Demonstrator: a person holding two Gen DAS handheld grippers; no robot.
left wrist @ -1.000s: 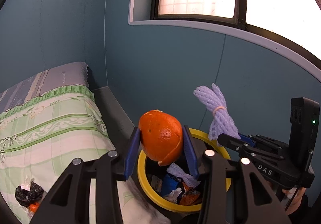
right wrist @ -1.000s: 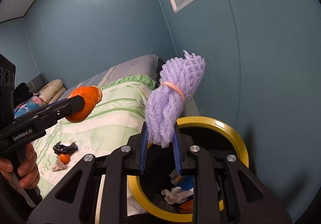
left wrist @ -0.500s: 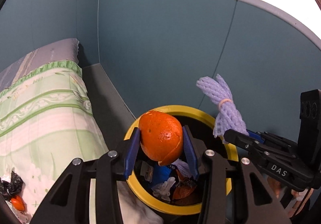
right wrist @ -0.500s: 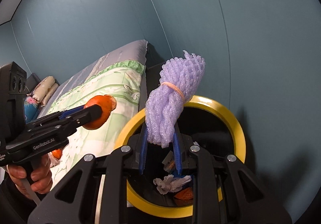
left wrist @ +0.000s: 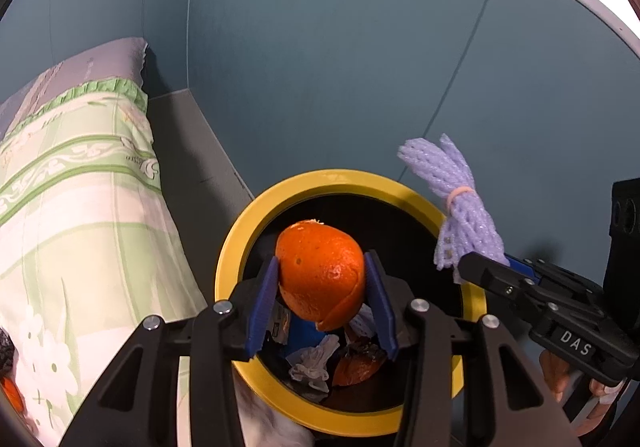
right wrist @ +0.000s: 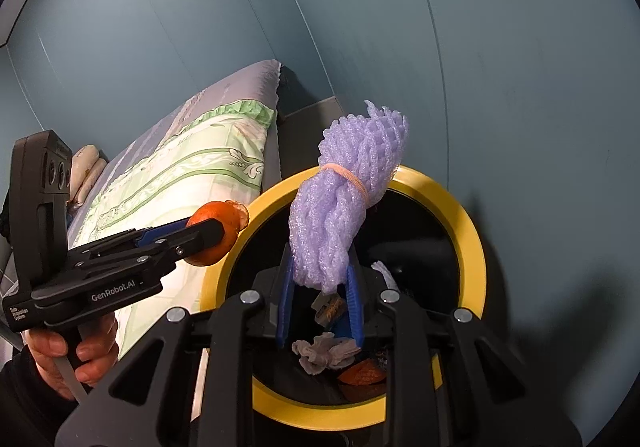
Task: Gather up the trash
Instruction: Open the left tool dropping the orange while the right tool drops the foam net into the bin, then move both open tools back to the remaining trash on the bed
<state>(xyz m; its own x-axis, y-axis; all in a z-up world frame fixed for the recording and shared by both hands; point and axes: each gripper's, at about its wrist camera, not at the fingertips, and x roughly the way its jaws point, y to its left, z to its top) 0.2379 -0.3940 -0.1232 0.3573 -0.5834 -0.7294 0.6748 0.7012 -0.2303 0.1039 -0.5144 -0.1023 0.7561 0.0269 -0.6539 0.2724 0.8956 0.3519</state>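
Observation:
A yellow-rimmed black bin stands between the bed and the blue wall. My left gripper is shut on a hollow orange peel, held just above the bin's opening. My right gripper is shut on the lower end of a purple foam net bundle tied with a rubber band, upright over the bin rim. In the right wrist view the orange peel and the left gripper hang at the bin's left edge. In the left wrist view the foam net and the right gripper sit over the right rim.
The bin holds a crumpled tissue, a piece of orange peel and wrappers. A bed with a green and white sheet lies to the left, and a grey ledge runs along the wall. A hand grips the left tool.
Both grippers have sunk toward the bin and tilted downward. The orange peel has come from above the near rim to over the opening. Neither grip has changed.

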